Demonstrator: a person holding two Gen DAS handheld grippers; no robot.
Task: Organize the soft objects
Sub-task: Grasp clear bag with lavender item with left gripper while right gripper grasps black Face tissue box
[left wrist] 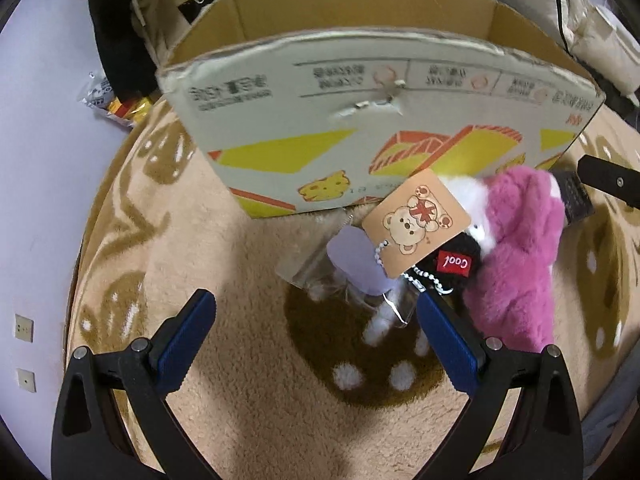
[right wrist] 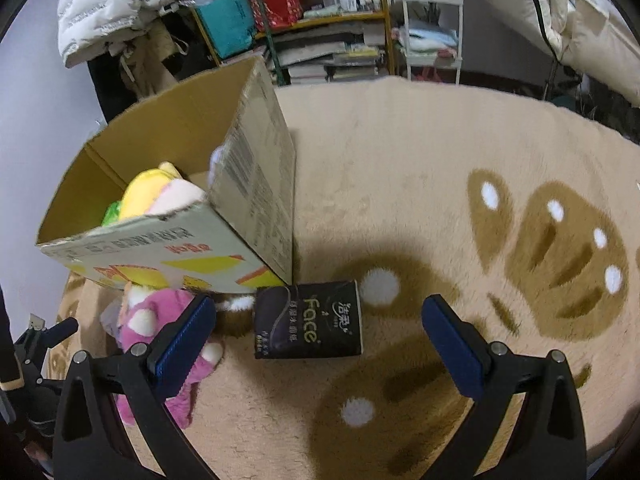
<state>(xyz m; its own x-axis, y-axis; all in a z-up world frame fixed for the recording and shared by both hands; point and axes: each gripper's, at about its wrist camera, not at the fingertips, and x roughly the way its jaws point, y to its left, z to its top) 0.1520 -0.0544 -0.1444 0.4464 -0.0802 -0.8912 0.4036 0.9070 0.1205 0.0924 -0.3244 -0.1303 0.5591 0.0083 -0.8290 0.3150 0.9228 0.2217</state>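
Landmark: the cardboard box [right wrist: 168, 216], open-topped, set on the tan patterned rug [right wrist: 400, 168].

1. Left gripper [left wrist: 316, 316]. Held low over the rug on the near side of the box; blue pads are spread wide apart and nothing is held between them.
2. Right gripper [right wrist: 320, 320]. Held over the rug near the box's front corner; pads likewise spread apart, empty. The tissue pack is framed between them but is not touched.
3. Purple item in clear plastic bag [left wrist: 360, 264]. Lying on the rug just in front of the box, partly under a bear-printed tag [left wrist: 416, 222] on a bead chain. Not yet packed.
4. Black plush piece with red "Cool" label [left wrist: 454, 262]. On the rug in front of the box, pressed against the pink toy. Not yet packed.
5. Pink plush toy [left wrist: 520, 256]. On the rug against the box's front wall, near its corner. Not yet packed.
6. Black tissue pack [right wrist: 308, 322]. On the rug just off the box's front corner, beside the pink plush toy. Not yet packed.
7. Yellow and pink plush toys [right wrist: 160, 196]. Already inside the box, with a green item beside them and something pale further in.

Status, as judged: partly done; several soft items are stowed, at least four are left outside.
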